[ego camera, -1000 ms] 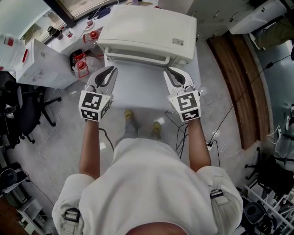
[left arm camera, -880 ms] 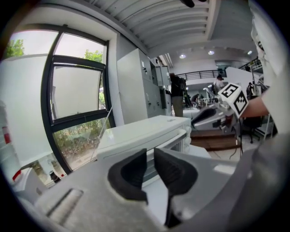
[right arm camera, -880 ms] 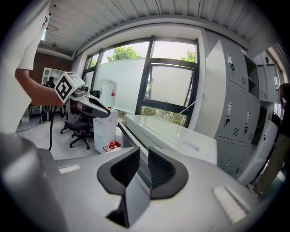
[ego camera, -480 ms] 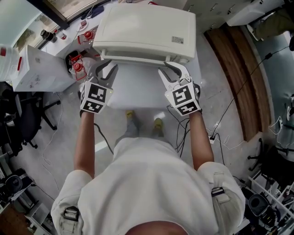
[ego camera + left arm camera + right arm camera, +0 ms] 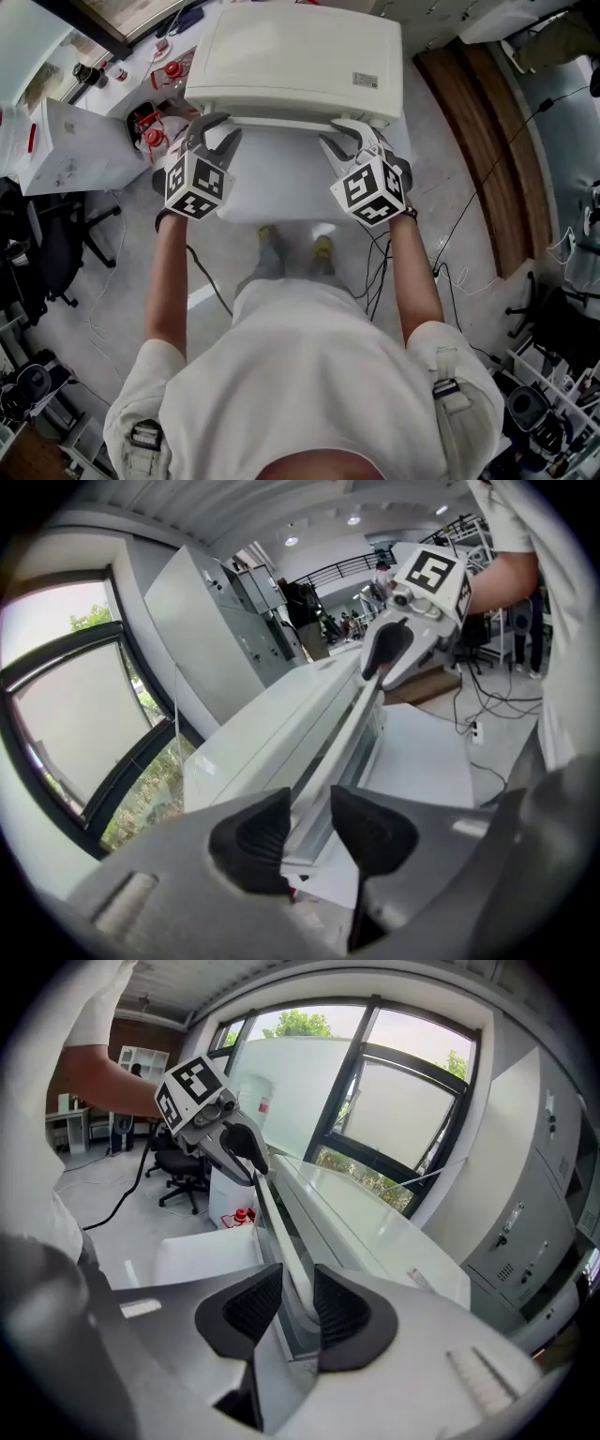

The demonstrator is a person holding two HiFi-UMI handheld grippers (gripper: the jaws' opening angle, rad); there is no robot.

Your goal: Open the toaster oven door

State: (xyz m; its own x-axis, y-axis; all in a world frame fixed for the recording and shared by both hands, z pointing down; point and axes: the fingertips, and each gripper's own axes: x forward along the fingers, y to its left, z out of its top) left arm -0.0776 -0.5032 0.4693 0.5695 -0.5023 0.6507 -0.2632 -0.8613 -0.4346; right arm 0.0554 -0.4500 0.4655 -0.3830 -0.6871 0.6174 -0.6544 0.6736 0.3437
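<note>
While the person leans over the white counter [image 5: 277, 192], the toaster oven [image 5: 300, 58] sits at its far edge, a cream-white box with its front toward the person. Its door handle [image 5: 281, 123], a long pale bar, runs along the top of that front. The left hand-held gripper [image 5: 214, 142] is at the bar's left end and the right hand-held gripper [image 5: 343, 142] at its right end, both tilted downward. The left gripper view shows that gripper's dark pads apart, having just been opening, with the bar running between them and a gap showing on either side. The right gripper view shows much the same: its jaws have just been opening and stand apart around the bar, though the bar lies very close to one pad. The glass door below the handle appears shut against the oven. Left of the oven, red-capped bottles [image 5: 156, 132] stand beside a white box [image 5: 67, 150].
</note>
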